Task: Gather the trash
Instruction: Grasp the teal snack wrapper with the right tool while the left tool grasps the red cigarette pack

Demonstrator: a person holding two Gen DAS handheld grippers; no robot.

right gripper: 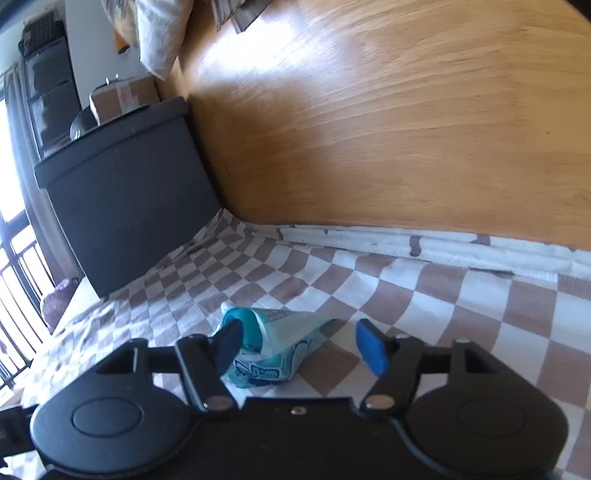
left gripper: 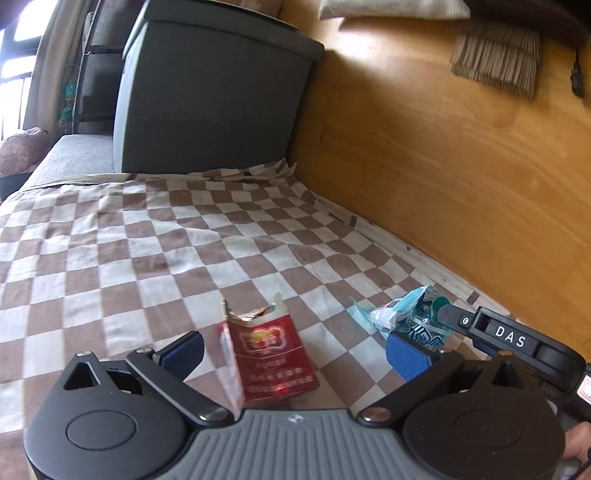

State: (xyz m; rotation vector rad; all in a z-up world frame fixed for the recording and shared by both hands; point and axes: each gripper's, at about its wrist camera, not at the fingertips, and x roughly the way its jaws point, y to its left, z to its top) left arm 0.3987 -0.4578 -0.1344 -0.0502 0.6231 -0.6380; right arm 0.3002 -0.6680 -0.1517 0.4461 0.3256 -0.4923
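Note:
A torn-open red cigarette pack (left gripper: 271, 363) stands on the checked bed sheet (left gripper: 147, 240). My left gripper (left gripper: 295, 352) is open around it, one blue pad on each side and neither touching. To its right lies a crumpled teal and white wrapper (left gripper: 404, 314). In the right wrist view this wrapper (right gripper: 275, 345) lies between the fingers of my right gripper (right gripper: 300, 347). The left pad is at the wrapper's edge and the right pad stands clear of it, so this gripper is open. One finger (left gripper: 480, 325) of it shows in the left wrist view.
A tall wooden panel (left gripper: 443, 166) runs along the right side of the bed. A dark grey storage box (left gripper: 207, 103) stands at the far end, with a cardboard box (right gripper: 122, 96) behind it. A pillow (right gripper: 162, 33) sits on top of the panel.

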